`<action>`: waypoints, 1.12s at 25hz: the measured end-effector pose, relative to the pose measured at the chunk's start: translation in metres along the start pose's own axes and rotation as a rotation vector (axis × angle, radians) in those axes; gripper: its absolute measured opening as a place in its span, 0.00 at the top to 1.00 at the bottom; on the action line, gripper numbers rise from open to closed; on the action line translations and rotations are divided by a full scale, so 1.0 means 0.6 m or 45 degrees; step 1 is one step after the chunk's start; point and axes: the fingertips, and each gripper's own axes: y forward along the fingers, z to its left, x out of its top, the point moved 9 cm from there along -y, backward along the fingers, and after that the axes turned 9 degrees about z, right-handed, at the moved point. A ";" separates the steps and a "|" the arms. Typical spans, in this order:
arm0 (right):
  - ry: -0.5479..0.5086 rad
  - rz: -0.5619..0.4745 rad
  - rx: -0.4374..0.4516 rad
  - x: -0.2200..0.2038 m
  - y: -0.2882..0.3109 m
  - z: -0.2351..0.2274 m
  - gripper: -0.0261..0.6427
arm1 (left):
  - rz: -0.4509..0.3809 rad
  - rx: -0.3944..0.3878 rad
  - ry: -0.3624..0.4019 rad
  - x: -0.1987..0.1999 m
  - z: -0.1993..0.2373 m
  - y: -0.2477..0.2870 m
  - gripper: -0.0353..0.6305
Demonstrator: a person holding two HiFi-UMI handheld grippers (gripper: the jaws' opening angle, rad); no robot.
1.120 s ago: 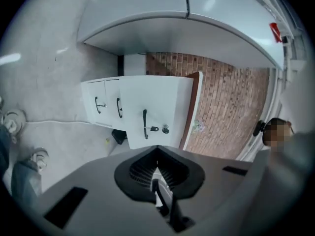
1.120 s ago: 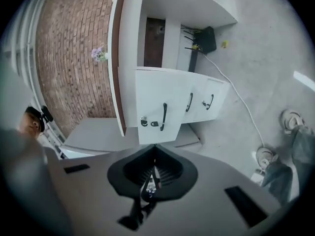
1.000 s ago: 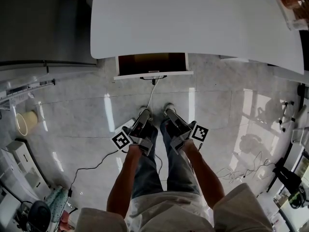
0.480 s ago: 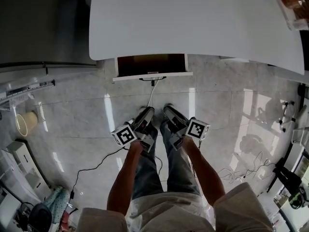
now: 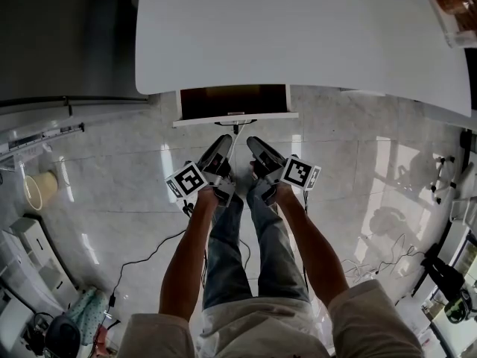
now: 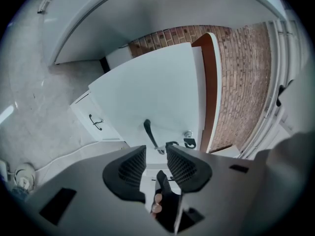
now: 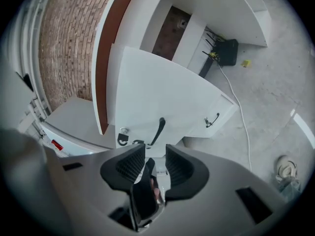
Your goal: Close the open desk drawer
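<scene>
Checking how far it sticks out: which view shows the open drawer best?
Head view: it looks down into the drawer, showing its brown inside. Both gripper views show mainly its white front and black handle.

A glossy grey marble-tiled floor [image 5: 358, 200] spread below, catching bright reflections. A thin black cable [image 5: 141, 258] snaked across it at the left, and a pale yellow round bucket [image 5: 37, 189] stood near the left edge. A red brick wall [image 6: 243, 82] rose behind. A black box [image 7: 227, 50] sat on the floor, with a white cable [image 7: 241, 112] trailing from beside it.
</scene>
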 end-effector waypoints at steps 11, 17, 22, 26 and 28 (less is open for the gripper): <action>-0.032 0.041 -0.042 0.067 0.065 -0.002 0.83 | 0.024 0.086 0.042 0.058 0.007 0.047 0.76; -0.039 0.029 -0.045 0.065 0.064 -0.005 0.86 | 0.024 0.097 0.055 0.058 0.011 0.047 0.82; -0.054 0.027 -0.074 0.064 0.062 -0.002 0.86 | 0.031 0.120 0.078 0.056 0.006 0.047 0.81; -0.064 0.018 -0.082 0.066 0.063 0.002 0.85 | 0.022 0.129 0.096 0.060 0.002 0.048 0.81; -0.070 0.009 -0.083 0.077 0.070 0.005 0.85 | 0.012 0.131 0.095 0.070 0.000 0.055 0.81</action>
